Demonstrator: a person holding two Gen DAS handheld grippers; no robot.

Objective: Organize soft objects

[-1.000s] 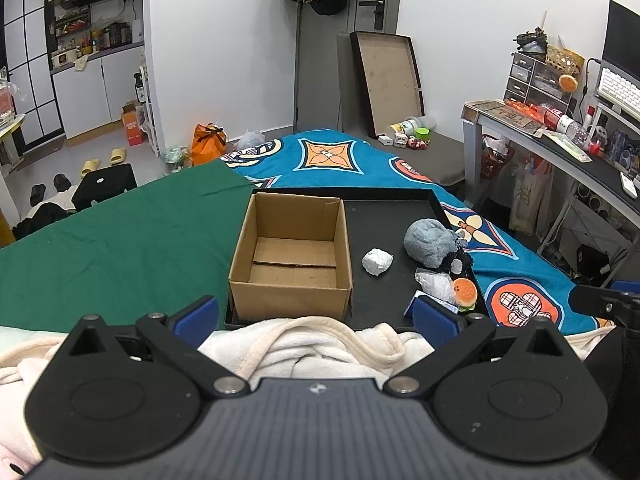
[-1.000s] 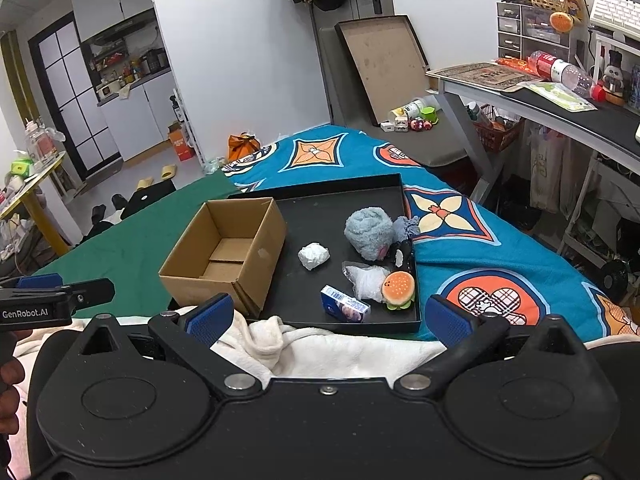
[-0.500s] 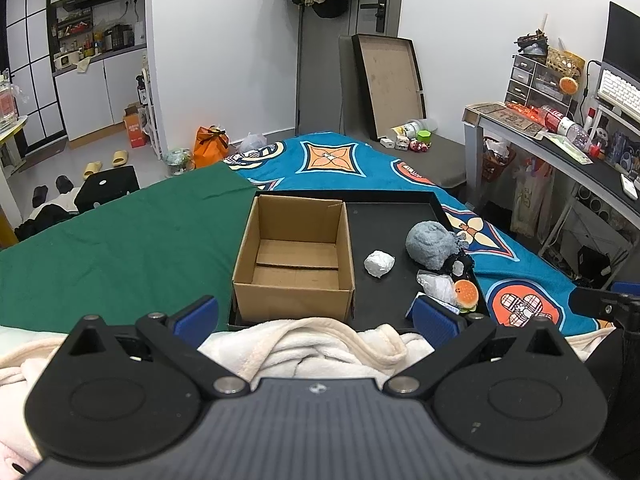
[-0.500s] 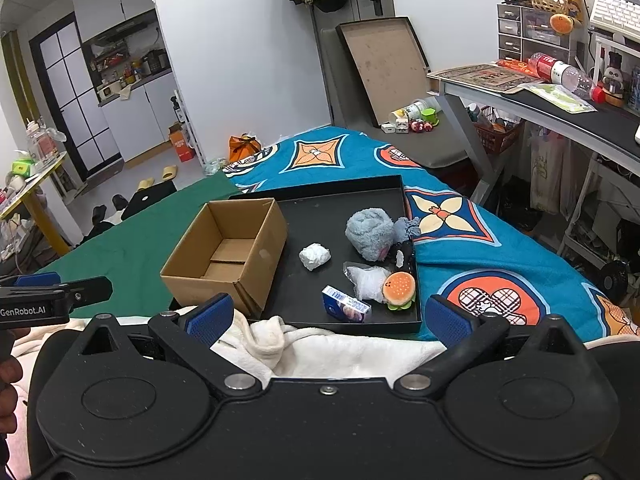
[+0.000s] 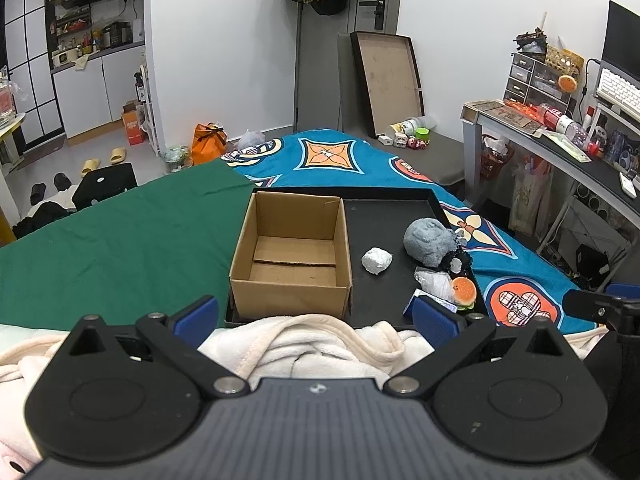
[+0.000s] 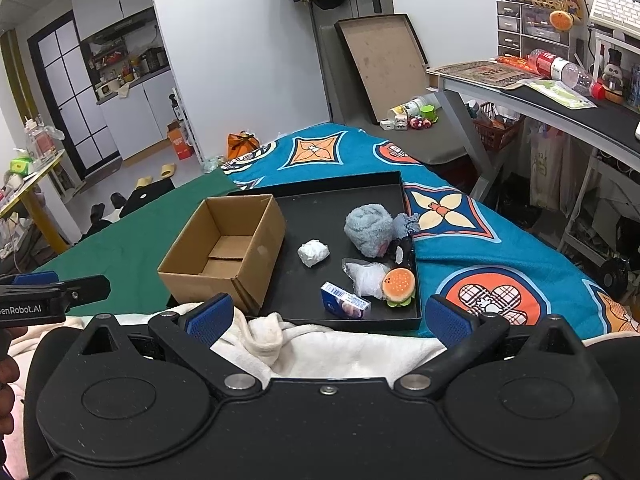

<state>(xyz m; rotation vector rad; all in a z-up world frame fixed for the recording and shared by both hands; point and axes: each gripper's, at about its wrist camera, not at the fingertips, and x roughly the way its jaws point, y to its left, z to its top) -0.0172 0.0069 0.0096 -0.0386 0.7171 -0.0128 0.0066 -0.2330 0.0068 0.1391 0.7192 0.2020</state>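
An empty open cardboard box [image 5: 292,256] [image 6: 224,252] stands on the left of a black tray [image 5: 380,208] [image 6: 320,208] on the bed. On the tray's right lie a grey-blue fluffy plush [image 5: 428,240] [image 6: 368,228], a white crumpled wad [image 5: 376,260] [image 6: 313,253], a clear plastic bag [image 5: 434,282] [image 6: 366,278], a burger plush [image 5: 464,290] [image 6: 398,285] and a small blue carton [image 6: 344,303]. My left gripper [image 5: 316,318] and right gripper [image 6: 328,320] are both open and empty, held back from the tray's near edge above a cream blanket [image 5: 312,344] [image 6: 320,348].
The bed has a green sheet [image 5: 120,240] on the left and a blue patterned cover [image 5: 512,280] on the right. A cluttered desk [image 6: 540,92] stands at the right. A flat tray [image 5: 388,80] leans on the far wall.
The left gripper has drifted slightly; the box and tray sit a little further right in its view. The right view is almost unchanged.
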